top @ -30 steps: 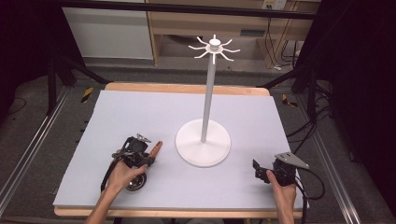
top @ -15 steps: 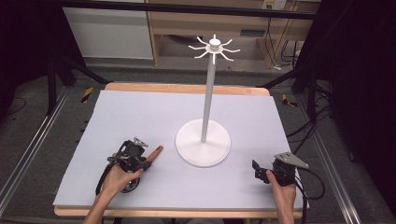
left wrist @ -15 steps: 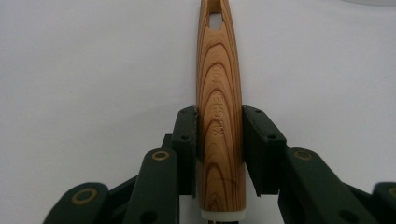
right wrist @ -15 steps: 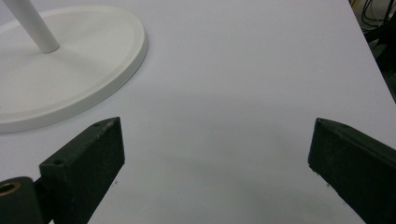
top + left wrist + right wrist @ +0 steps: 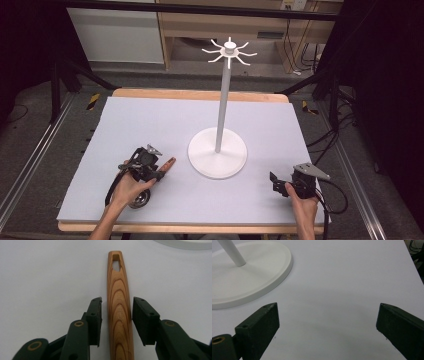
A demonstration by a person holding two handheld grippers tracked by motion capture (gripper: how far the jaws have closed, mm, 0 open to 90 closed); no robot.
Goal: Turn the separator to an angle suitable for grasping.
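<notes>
Left tool [image 5: 116, 322] just loosened off wooden handle [image 5: 119, 312]; white stand [image 5: 218, 152] near, right tool [image 5: 328, 332] open.

A lab or test bench is indicated. A wooden table [image 5: 200, 94] covered by a plain grey mat [image 5: 150, 125] is framed by black metal rig bars [image 5: 200, 10]. Loose cables [image 5: 330, 140] are seen on the carpeted floor at the right, and light-wood cabinets [image 5: 200, 30] at the far side.

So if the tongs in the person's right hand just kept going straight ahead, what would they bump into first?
Probably nothing soon: the right tongs point over bare table. The white stand's base sits off to their left, seemingly just outside that line, though depth is hard to judge.
</notes>
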